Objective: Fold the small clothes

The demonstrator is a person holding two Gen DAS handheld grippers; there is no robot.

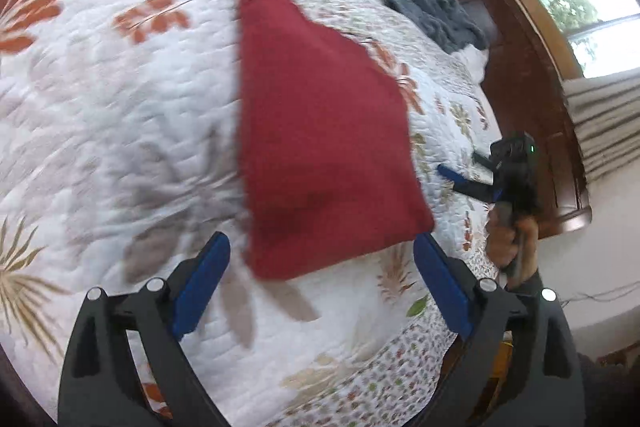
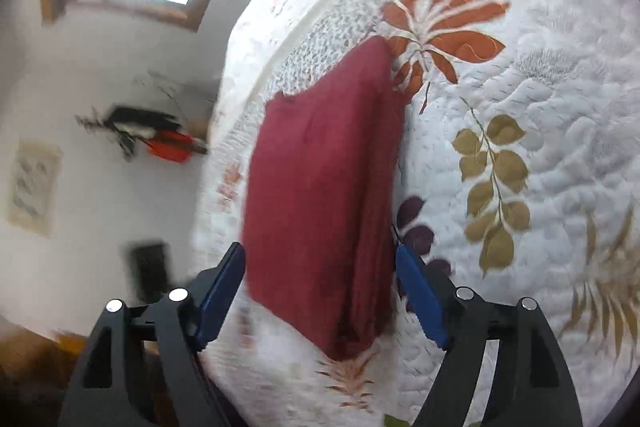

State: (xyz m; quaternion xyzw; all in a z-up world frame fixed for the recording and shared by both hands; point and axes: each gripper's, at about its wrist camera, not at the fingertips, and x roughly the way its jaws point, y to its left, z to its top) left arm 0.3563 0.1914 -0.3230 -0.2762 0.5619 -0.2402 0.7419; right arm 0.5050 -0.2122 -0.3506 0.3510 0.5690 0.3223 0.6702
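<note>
Red cloth [image 1: 320,131] lies folded flat on quilt [image 1: 120,107]; my left gripper [image 1: 320,251] and right gripper [image 2: 320,263] hover near, jaws apart, empty, likely positioned for next fold.

The right gripper [image 2: 320,291] hangs with jaws spread wide, empty, above a folded dark red garment [image 2: 324,195] lying on the floral quilt [image 2: 540,87].

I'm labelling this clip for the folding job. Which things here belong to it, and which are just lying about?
Part of the job:
red cloth, folded flat on the quilt
left hand-held gripper, open
right hand-held gripper, open

Just lying about:
blue-grey blanket, bunched near the headboard
striped curtain
</note>
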